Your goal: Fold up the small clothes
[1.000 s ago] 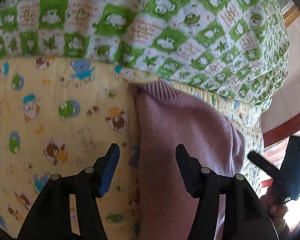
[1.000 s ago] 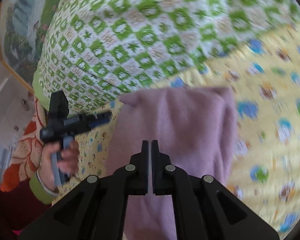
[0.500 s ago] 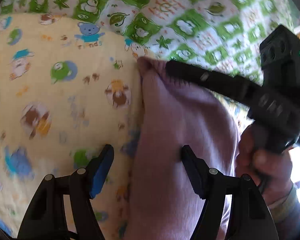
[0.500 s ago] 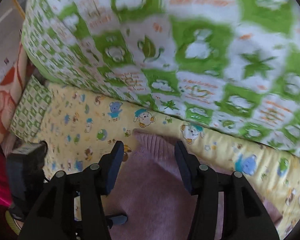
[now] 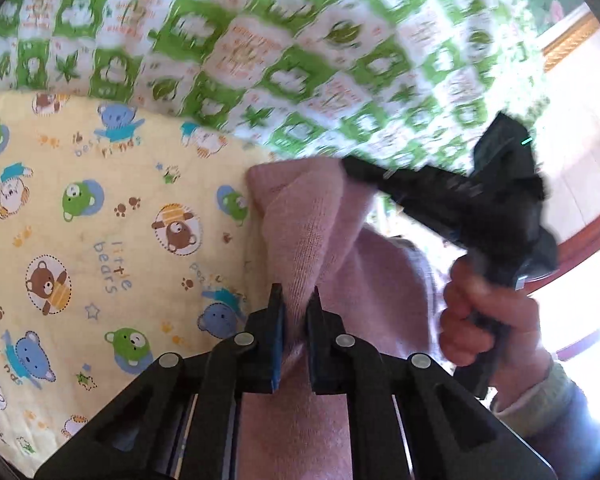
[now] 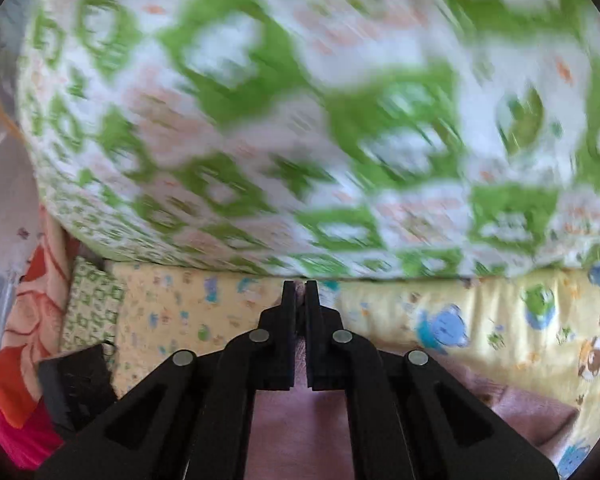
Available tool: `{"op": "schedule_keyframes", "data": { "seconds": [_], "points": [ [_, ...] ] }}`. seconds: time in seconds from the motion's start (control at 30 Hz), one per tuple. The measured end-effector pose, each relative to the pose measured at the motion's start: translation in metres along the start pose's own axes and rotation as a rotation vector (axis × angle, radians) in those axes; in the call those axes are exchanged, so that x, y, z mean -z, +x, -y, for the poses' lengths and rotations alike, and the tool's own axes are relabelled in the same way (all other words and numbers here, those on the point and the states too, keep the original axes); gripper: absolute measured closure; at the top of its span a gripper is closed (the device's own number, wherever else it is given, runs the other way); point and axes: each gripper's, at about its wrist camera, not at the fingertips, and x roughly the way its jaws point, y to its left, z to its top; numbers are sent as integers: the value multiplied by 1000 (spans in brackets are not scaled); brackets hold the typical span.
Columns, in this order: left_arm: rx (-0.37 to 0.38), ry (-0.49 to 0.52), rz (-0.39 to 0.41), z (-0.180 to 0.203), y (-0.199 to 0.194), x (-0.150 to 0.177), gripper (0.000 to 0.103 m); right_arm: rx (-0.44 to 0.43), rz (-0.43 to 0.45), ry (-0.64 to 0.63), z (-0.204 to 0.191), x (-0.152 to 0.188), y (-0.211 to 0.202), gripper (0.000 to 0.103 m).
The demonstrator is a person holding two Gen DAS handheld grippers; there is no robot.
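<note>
A pink knitted garment (image 5: 363, 280) lies on a yellow bear-print sheet (image 5: 100, 240). My left gripper (image 5: 296, 308) is closing its jaws, and a raised fold of the garment's left edge is pinched between the pads. In the left wrist view, the right gripper (image 5: 349, 168), held by a hand (image 5: 487, 320), bites the garment's far corner. In the right wrist view, the right gripper (image 6: 300, 292) is closing its jaws with a sliver of pink cloth between them. The garment (image 6: 300, 420) spreads out below it. The left gripper's body (image 6: 76, 380) shows at lower left.
A thick green-and-white patterned quilt (image 5: 280, 48) is piled along the far side of the sheet, right behind the garment. A small green-patterned pillow (image 6: 92, 308) and orange floral cloth (image 6: 28, 320) lie at the left. A wooden bed edge (image 5: 587, 248) is at the right.
Both grippers went from open to shut on the pink garment. The right gripper moved over to the far corner. The left edge of the garment now rises in a fold.
</note>
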Motion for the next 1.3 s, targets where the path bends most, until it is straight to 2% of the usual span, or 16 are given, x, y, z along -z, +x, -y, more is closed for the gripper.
{"op": "schedule_keyframes", "data": {
  "seconds": [0.07,0.2,0.27,0.3,0.33,0.37,0.4,0.43,0.47,0.57,0.7,0.77,0.87,0.97,1.1,1.3],
  "points": [
    [-50,-5,0,0,-2,-2,95,17,0,19,7,8,0,99],
    [-127,-129,0,-33,-7,-2,93,-36,65,143,24,17,-13,96],
    [-130,-182,-4,-55,-15,-4,92,-5,87,171,23,22,-25,96],
    [-120,-197,-8,-60,-20,0,87,-22,91,177,21,27,-33,96],
    [-110,-204,-11,-63,-25,4,84,-47,98,179,19,34,-43,90],
    [-104,-199,-10,-64,-31,10,77,-45,102,173,17,39,-53,76],
    [-108,-196,-14,-64,-35,16,67,-24,108,156,14,49,-65,66],
    [-106,-194,-22,-64,-42,26,63,-5,117,143,11,60,-76,50],
    [-95,-192,-31,-62,-50,35,57,2,131,134,10,71,-87,48],
    [-78,-173,-84,-45,-60,65,44,37,137,121,9,110,-117,48],
    [-107,-113,-157,-31,-62,111,37,102,128,148,9,162,-141,48],
    [-113,-105,-174,-25,-63,130,37,139,115,182,20,189,-155,48],
    [-97,-146,-186,-24,-64,148,35,138,118,276,33,225,-167,48],
    [-108,-159,-189,-20,-64,157,34,150,128,320,37,247,-171,48],
    [-129,-121,-193,-9,-54,151,34,136,142,308,26,251,-171,48],
    [-152,-108,-188,-3,-48,139,31,135,154,255,23,229,-158,48]
  ]
}}
